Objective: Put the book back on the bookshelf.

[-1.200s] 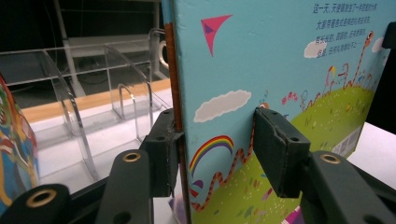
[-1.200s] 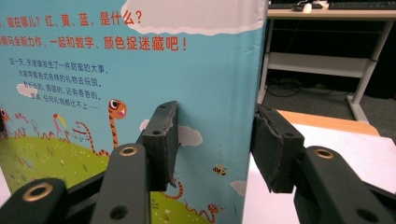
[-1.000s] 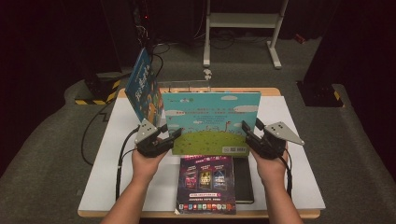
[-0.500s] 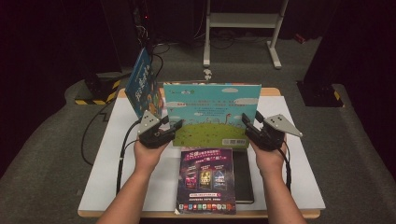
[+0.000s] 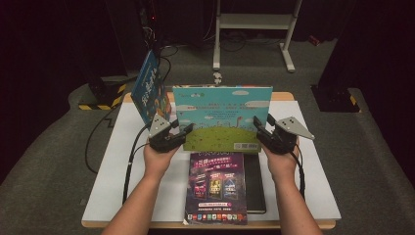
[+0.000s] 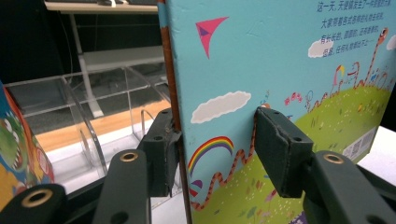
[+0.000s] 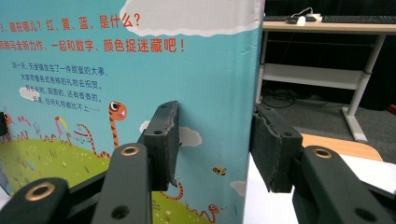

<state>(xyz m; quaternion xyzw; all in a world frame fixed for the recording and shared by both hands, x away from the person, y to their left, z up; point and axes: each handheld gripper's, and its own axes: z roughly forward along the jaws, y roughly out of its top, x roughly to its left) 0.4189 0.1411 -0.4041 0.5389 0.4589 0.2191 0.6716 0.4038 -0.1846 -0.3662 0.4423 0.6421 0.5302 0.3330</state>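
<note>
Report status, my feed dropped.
Left gripper and right gripper clamp the upright picture book by its side edges. Magazine flat below. Acrylic rack behind.

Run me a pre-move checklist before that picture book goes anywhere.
1. Left gripper straddles the picture book at its spine edge: ok.
2. Right gripper straddles the opposite edge: ok.
3. Both sets of jaws fully clamped: cannot tell; gaps seem to remain.
4. Book upright, level: ok.
5. Clear rack behind it has an empty slot: ok.
6. Purple magazine flat below, out of the way: ok.
</note>
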